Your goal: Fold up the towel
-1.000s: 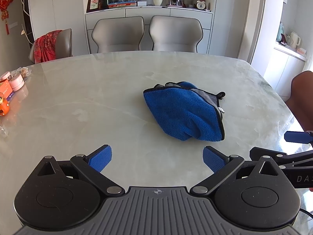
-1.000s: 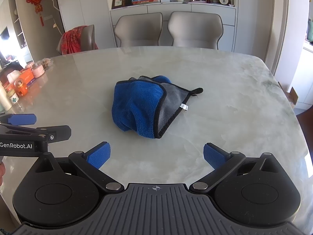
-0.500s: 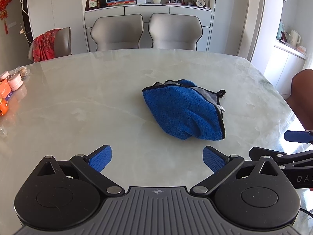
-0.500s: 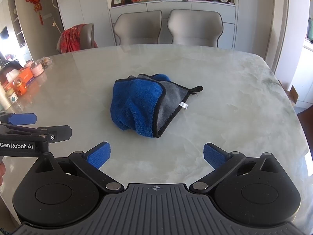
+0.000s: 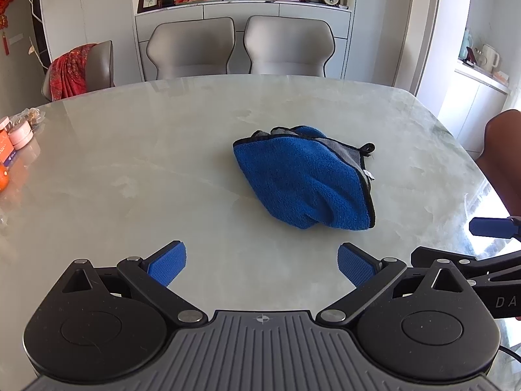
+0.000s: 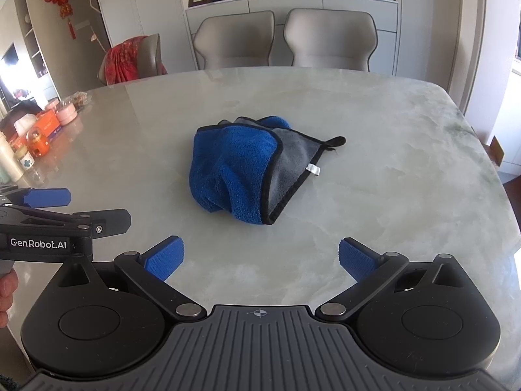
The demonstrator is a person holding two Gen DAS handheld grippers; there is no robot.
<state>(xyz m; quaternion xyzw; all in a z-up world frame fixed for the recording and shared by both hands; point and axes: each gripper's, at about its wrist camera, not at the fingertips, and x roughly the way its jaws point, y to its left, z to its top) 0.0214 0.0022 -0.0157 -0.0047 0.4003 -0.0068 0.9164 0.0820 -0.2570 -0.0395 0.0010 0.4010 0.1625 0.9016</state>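
A crumpled blue towel point(image 5: 302, 179) with a grey underside and black trim lies bunched on the pale marble table point(image 5: 130, 169). From the right wrist view the towel point(image 6: 234, 166) shows its grey side, a white tag and a black hanging loop at its right. My left gripper point(image 5: 262, 262) hovers open over the table's near side, short of the towel, with nothing between its blue pads. My right gripper point(image 6: 260, 257) is likewise open and empty, just short of the towel. Each gripper appears at the edge of the other's view.
Small jars, an orange toy and boxes point(image 6: 35, 130) crowd the table's left edge. Two grey chairs point(image 5: 241, 45) stand at the far side, and another with a red cloth point(image 5: 75, 68) at the far left. A brown chair point(image 5: 504, 153) is at the right edge.
Both grippers have tilted or eased slightly, so the towel sits a little lower and nearer in each view. The towel itself has not moved; both stay open.
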